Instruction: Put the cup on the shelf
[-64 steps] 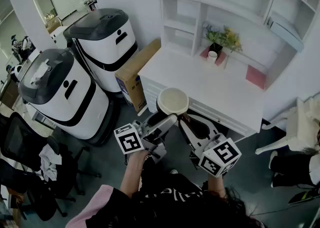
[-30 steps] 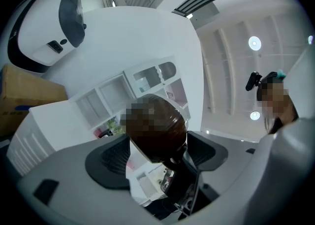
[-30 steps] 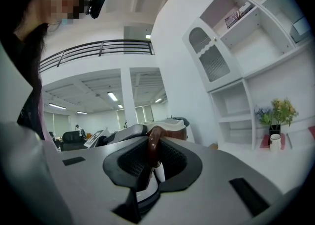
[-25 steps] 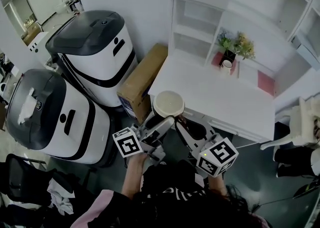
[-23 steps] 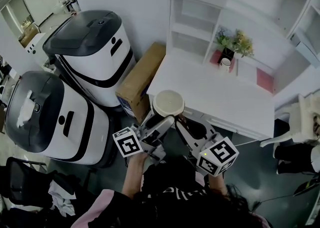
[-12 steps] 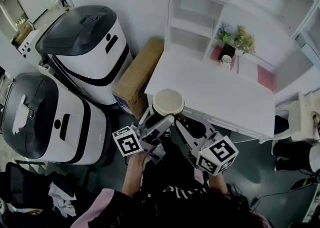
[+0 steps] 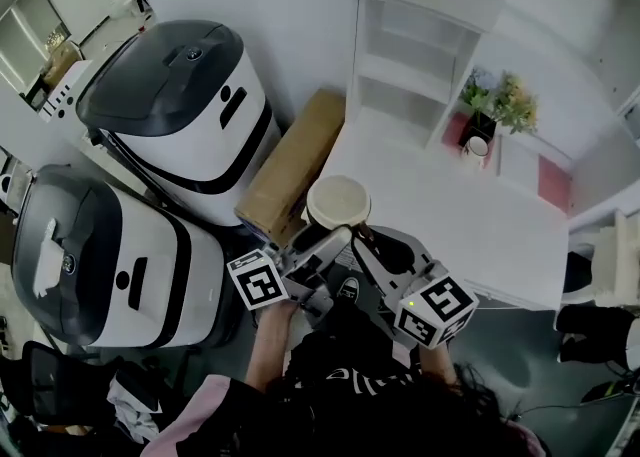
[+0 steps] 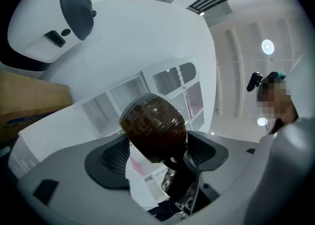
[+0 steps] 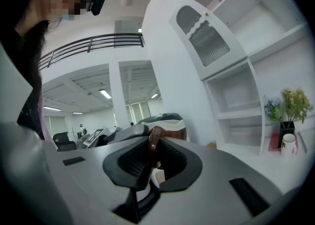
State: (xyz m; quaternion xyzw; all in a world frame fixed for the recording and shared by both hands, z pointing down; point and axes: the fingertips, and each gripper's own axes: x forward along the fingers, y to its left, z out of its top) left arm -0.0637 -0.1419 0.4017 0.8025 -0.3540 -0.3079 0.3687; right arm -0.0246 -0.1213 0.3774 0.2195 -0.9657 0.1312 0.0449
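Observation:
A brown cup [image 7: 338, 202] with a cream inside is held up in front of me, just off the near left corner of the white desk [image 7: 450, 230]. My left gripper [image 7: 318, 243] is shut on its round body [image 8: 153, 126] from the left. My right gripper [image 7: 372, 243] is shut on the cup's brown handle [image 9: 153, 143], which stands on edge between its pads. The white shelf unit [image 7: 412, 50] rises at the desk's far side, its compartments bare; it also shows in the right gripper view as the shelf unit [image 9: 241, 96].
Two large white-and-black machines [image 7: 190, 95] [image 7: 90, 255] stand left, with a cardboard box [image 7: 295, 160] leaning between them and the desk. At the desk's back are a potted plant [image 7: 498, 103], a small white mug [image 7: 478, 150] and a pink sheet [image 7: 553, 183].
Desk and shelf have slid right and nearer in the head view, and the machines have shifted. Both grippers keep the same hold on the cup.

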